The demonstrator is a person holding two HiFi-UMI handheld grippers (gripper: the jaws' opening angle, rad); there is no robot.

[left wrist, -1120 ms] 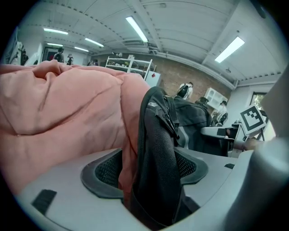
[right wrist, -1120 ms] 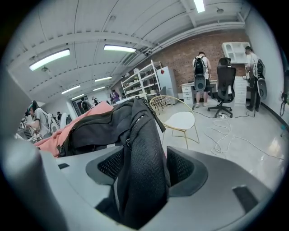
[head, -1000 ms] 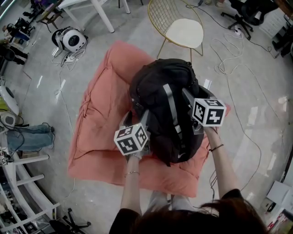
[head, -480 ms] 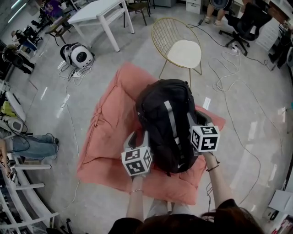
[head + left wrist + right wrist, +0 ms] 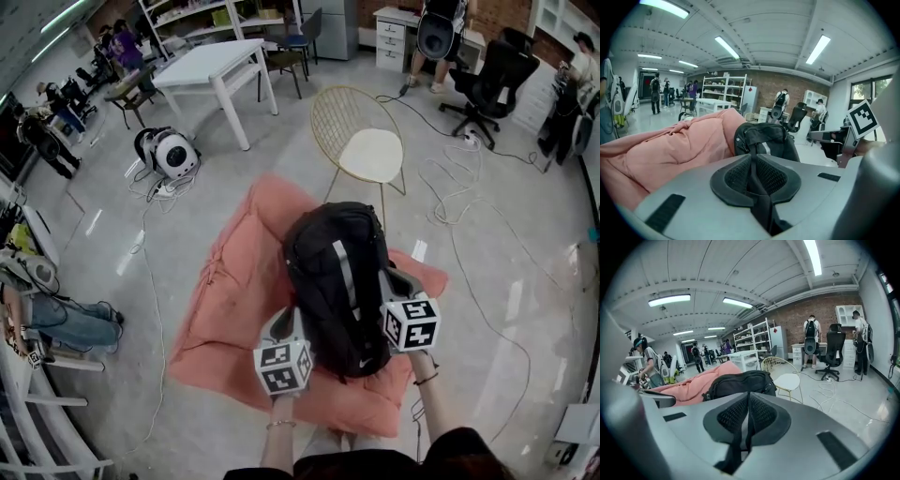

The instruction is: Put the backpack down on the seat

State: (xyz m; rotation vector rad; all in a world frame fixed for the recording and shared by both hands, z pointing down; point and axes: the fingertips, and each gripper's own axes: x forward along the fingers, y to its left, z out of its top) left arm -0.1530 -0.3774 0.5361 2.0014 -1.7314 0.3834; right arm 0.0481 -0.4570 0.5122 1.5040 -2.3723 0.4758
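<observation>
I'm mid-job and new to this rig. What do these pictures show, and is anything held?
No robot: a person works two hand-held grippers, each with two jaws. One picture comes from a camera on their head, looking down; the other two ride on the grippers and look along the jaws. A black backpack lies on a pink cushion on the floor. The left gripper and right gripper have just been closing; their jaws are together with nothing between them, so nothing is held.

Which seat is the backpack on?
The pink floor cushion: the backpack lies on it. The gold wire chair behind and the black office chair stand apart from it.
</observation>
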